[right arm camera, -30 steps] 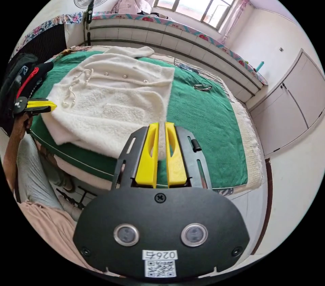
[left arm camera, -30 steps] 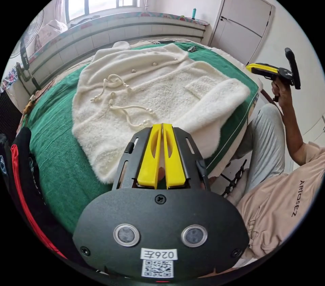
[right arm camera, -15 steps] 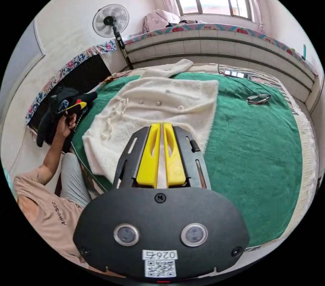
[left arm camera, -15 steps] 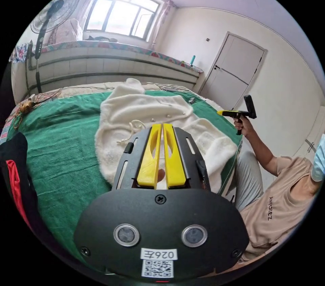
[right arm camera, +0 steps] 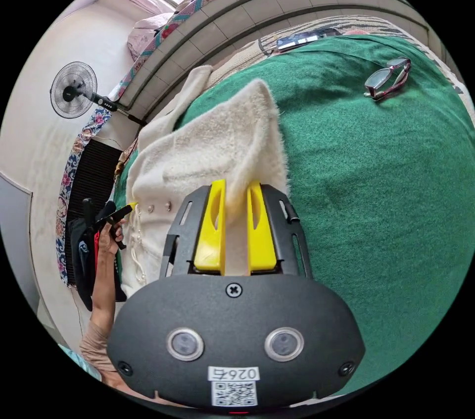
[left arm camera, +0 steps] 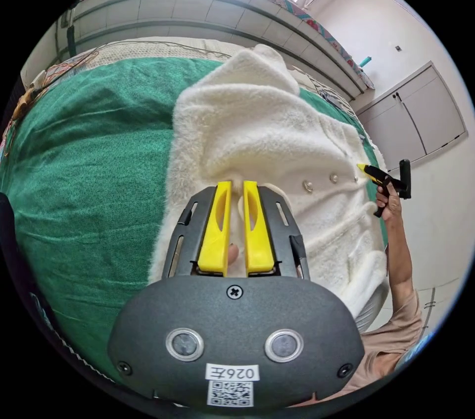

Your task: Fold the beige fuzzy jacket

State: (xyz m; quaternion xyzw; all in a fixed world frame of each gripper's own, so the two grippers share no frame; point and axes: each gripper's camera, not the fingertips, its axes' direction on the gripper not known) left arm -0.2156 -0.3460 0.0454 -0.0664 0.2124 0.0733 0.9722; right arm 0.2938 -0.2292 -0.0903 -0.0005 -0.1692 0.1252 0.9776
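Now both grippers have come down close to the beige fuzzy jacket [left arm camera: 267, 141] on the green blanket [left arm camera: 94, 151], the left gripper [left arm camera: 236, 187] and right gripper [right arm camera: 235, 186] each a little apart with fluff between the jaws, so a fold looks ready to start.

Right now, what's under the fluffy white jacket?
The jacket lies on a green blanket that covers the bed. The blanket shows all around the jacket. What is directly beneath the jacket is covered, so I cannot tell if anything else hides there.
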